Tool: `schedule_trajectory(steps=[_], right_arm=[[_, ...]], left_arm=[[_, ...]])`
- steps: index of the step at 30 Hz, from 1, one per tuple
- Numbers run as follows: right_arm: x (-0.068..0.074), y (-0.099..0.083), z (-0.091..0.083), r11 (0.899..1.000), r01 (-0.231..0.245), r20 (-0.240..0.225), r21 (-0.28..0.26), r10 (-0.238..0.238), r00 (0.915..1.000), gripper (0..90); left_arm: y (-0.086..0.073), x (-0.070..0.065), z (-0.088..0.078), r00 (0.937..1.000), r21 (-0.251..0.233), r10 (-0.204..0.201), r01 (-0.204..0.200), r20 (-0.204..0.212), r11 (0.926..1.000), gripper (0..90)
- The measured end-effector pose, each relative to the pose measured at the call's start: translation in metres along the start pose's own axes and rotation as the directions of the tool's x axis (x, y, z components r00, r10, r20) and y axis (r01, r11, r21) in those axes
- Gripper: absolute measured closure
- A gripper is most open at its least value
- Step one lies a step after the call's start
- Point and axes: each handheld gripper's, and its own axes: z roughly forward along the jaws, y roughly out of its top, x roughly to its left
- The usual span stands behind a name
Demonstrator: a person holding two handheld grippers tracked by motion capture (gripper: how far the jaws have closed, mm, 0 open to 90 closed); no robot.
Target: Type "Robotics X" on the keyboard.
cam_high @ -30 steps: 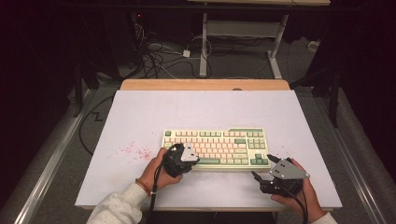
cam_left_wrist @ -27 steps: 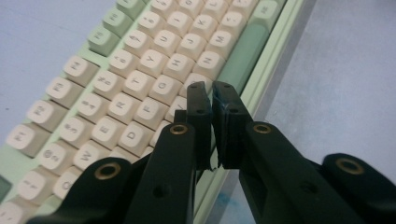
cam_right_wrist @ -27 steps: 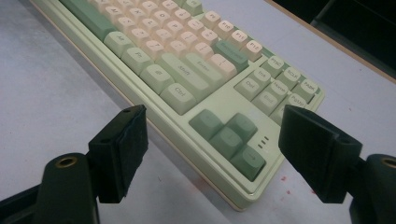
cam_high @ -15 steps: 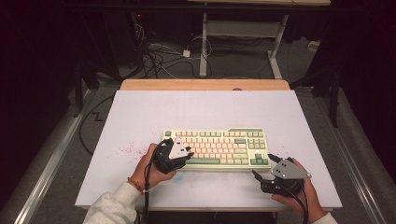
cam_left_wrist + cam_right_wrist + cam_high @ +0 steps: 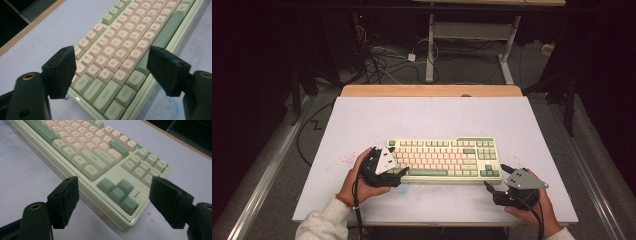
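A cream and green keyboard (image 5: 442,159) lies across the near middle of the white table. My left gripper (image 5: 401,169) is at the keyboard's left end, a hand around it. Its jaws have just been opening and now stand wide. In the left gripper view, the left gripper (image 5: 111,53) frames the keyboard's (image 5: 120,50) left key columns without its pads touching them. My right gripper (image 5: 494,176) rests by the keyboard's near right corner. In the right gripper view, the right gripper (image 5: 113,185) is open around the arrow keys (image 5: 117,192), and nothing is held.
The white table top (image 5: 422,120) has a wooden strip (image 5: 432,91) along its far edge and faint pink stains (image 5: 343,160) left of the keyboard. Cables (image 5: 382,60) and desk legs (image 5: 429,50) lie on the dark floor beyond.
My left gripper has slid left from over the keyboard's lower-left keys to its left end, and its jaws have opened. The right gripper has stayed put.
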Motion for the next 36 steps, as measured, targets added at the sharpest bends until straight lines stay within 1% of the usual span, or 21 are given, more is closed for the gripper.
schedule_trajectory(steps=[1,4,6,10,13,15,17,20,22,24,26,28,29,30,31,32,33,34,35,36], right_arm=[[0.0,0.0,0.0,1.0,0.0,0.001,0.001,0.0,1.0,24.5],[-0.001,0.0,0.0,1.0,-0.004,0.002,0.003,0.004,1.0,24.5],[-0.002,0.0,0.0,1.0,-0.009,0.0,0.003,0.009,1.0,24.5],[-0.003,0.0,0.001,1.0,-0.015,0.002,0.005,0.015,0.9999,25.5],[-0.005,0.0,0.0,1.0,-0.023,0.01,0.001,0.023,0.9997,26.1],[-0.007,0.0,0.0,0.999,-0.035,-0.004,0.001,0.035,0.9994,26.5],[-0.008,0.0,0.0,0.999,-0.037,-0.018,-0.003,0.037,0.9991,27.2],[-0.01,0.002,0.0,0.999,-0.041,-0.037,-0.007,0.041,0.9985,29.8],[-0.011,0.003,0.0,0.999,-0.042,-0.046,-0.009,0.041,0.9981,32.7],[-0.012,0.004,0.0,0.999,-0.043,-0.054,-0.011,0.042,0.9976,36.9],[-0.013,0.007,0.001,0.999,-0.044,-0.055,-0.013,0.043,0.9976,41.5],[-0.014,0.01,0.002,0.999,-0.048,-0.063,-0.012,0.047,0.9969,48.0],[-0.015,0.012,0.003,0.999,-0.045,-0.055,-0.006,0.045,0.9975,50.7],[-0.015,0.014,0.004,0.999,-0.046,-0.059,-0.004,0.046,0.9972,54.9],[-0.016,0.016,0.005,0.999,-0.046,-0.07,-0.002,0.045,0.9966,59.2],[-0.016,0.018,0.007,0.999,-0.039,-0.072,0.004,0.04,0.9966,62.4],[-0.016,0.02,0.008,0.999,-0.045,-0.074,0.014,0.046,0.9962,66.1],[-0.016,0.023,0.01,0.998,-0.057,-0.088,0.018,0.058,0.9944,69.9],[-0.016,0.025,0.012,0.998,-0.058,-0.104,0.019,0.06,0.9928,72.9],[-0.014,0.028,0.013,0.999,-0.048,-0.109,0.023,0.051,0.9928,74.4]], left_arm=[[-0.003,0.001,-0.001,0.9999,0.003,-0.012,0.012,-0.004,0.9999,20.7],[-0.013,0.004,-0.004,0.9995,0.015,-0.023,0.024,-0.02,0.9996,19.3],[-0.019,0.004,-0.005,0.9991,0.029,-0.021,0.022,-0.037,0.9993,18.7],[-0.029,0.005,-0.009,0.9985,0.046,-0.019,0.022,-0.052,0.9987,18.6],[-0.035,0.005,-0.012,0.9979,0.058,-0.029,0.032,-0.059,0.9978,18.6],[-0.039,0.005,-0.014,0.9975,0.062,-0.035,0.039,-0.061,0.9973,18.6],[-0.041,0.005,-0.016,0.9971,0.065,-0.032,0.037,-0.069,0.9972,18.6],[-0.046,0.005,-0.019,0.9966,0.074,-0.039,0.044,-0.073,0.9963,18.6],[-0.05,0.005,-0.02,0.9963,0.077,-0.054,0.059,-0.066,0.9952,18.6],[-0.053,0.004,-0.021,0.996,0.082,-0.057,0.062,-0.07,0.9947,18.6],[-0.056,0.004,-0.022,0.9959,0.097,-0.053,0.06,-0.073,0.9935,18.6],[-0.059,0.005,-0.023,0.9955,0.1,-0.059,0.066,-0.074,0.9927,18.7],[-0.06,0.005,-0.024,0.995,0.098,-0.064,0.071,-0.078,0.9926,18.6],[-0.06,0.005,-0.025,0.9945,0.099,-0.07,0.078,-0.078,0.9921,18.6],[-0.061,0.005,-0.025,0.9939,0.104,-0.071,0.079,-0.085,0.9914,18.6],[-0.061,0.005,-0.025,0.9935,0.114,-0.069,0.079,-0.09,0.9903,18.6],[-0.061,0.006,-0.024,0.9933,0.119,-0.071,0.081,-0.092,0.9896,18.6],[-0.061,0.006,-0.024,0.9931,0.121,-0.072,0.083,-0.093,0.9892,18.6],[-0.061,0.006,-0.024,0.9928,0.118,-0.074,0.085,-0.094,0.9894,18.6],[-0.061,0.006,-0.025,0.9928,0.116,-0.075,0.085,-0.093,0.9896,18.6]])
